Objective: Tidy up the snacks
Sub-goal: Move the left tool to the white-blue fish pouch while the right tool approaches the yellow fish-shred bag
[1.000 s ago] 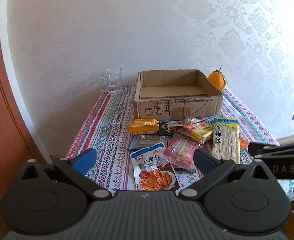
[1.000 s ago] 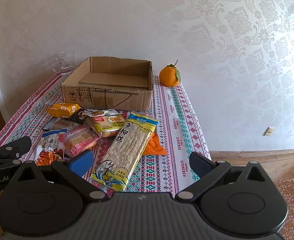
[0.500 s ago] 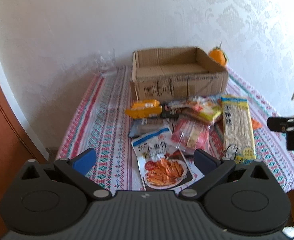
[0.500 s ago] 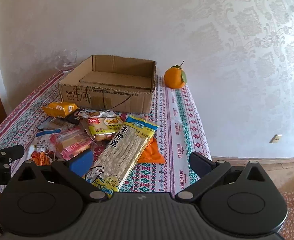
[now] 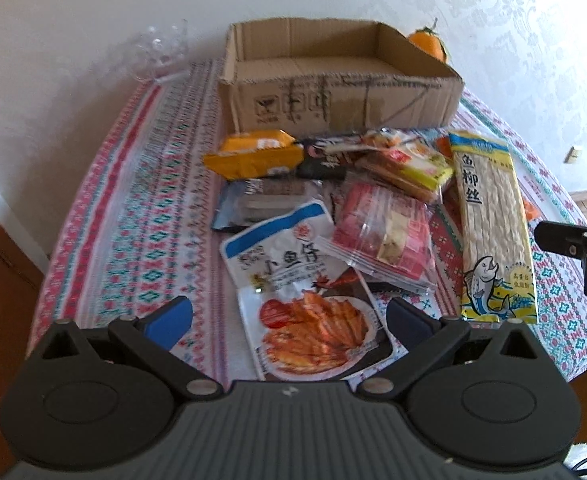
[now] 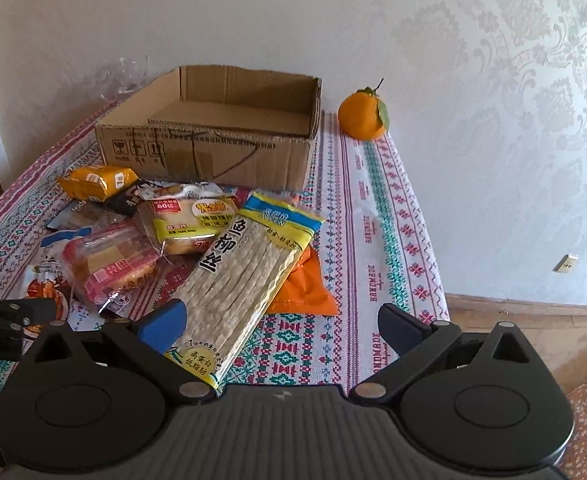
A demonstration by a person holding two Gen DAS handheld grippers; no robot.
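Both grippers have dropped lower and closer to the snack pile over the past second, and the left one has tilted down so the packets fill more of its view. The left gripper (image 5: 289,318) is spread wide and empty, hovering above the near end of the white fish pouch (image 5: 293,276). The right gripper (image 6: 279,326) is also wide and empty, with the long fish-strip pack (image 6: 245,276) reaching down beside its left finger.

All the snacks lie loose on the tablecloth (image 5: 133,208) in front of the cardboard box (image 5: 333,80), which looks empty. None has gone in yet.

The step in hand seems to be a first pick. The fish pouch lies flat, so the left gripper would do best to come down over one short edge and pinch it there rather than press on the middle. The clear cake bag (image 5: 385,232) overlaps the pouch's far corner and may drag along when it lifts.

For room: the pouch's near end sits close to the table's front edge, so a push could slide it off. Bare cloth lies open to the left of the pile. The box is open-topped, with a glass mug (image 5: 161,52) to its left and an orange (image 6: 363,114) to its right, both clear of the direct path.
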